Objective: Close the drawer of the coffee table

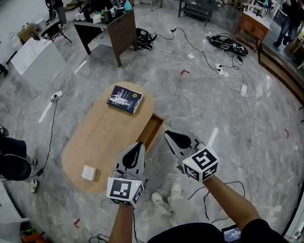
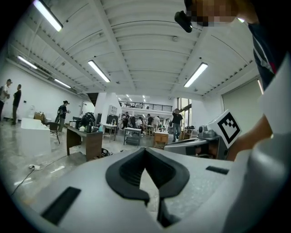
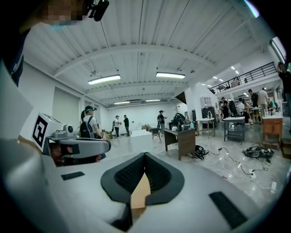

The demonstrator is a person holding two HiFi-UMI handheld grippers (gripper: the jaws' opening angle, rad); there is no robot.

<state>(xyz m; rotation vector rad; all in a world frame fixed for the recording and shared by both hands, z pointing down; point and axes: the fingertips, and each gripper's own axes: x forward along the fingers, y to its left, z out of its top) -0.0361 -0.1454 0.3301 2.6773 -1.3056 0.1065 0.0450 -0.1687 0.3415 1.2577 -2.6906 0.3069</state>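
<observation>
no wording can be read anywhere. the dark blue book (image 1: 124, 99) on the oval light-wood coffee table (image 1: 92, 141) carries pale cover print, too small to make out. the white marker cube (image 1: 126, 190) and its twin (image 1: 201, 164) show only black square patterns.

The drawer (image 1: 152, 130) stands out from the long side of the coffee table (image 1: 100, 141). Bare floor (image 1: 201, 106) lies open all along its front, so we find nothing in the way from that side. Our right gripper (image 1: 169, 135) hangs over that floor just beside the drawer front, and our left gripper (image 1: 137, 146) is at the drawer's near corner. A book (image 1: 124, 98) and a small white box (image 1: 89, 172) sit at opposite ends of the top, well apart from the drawer. Cables (image 1: 225, 70) lie far off.
</observation>
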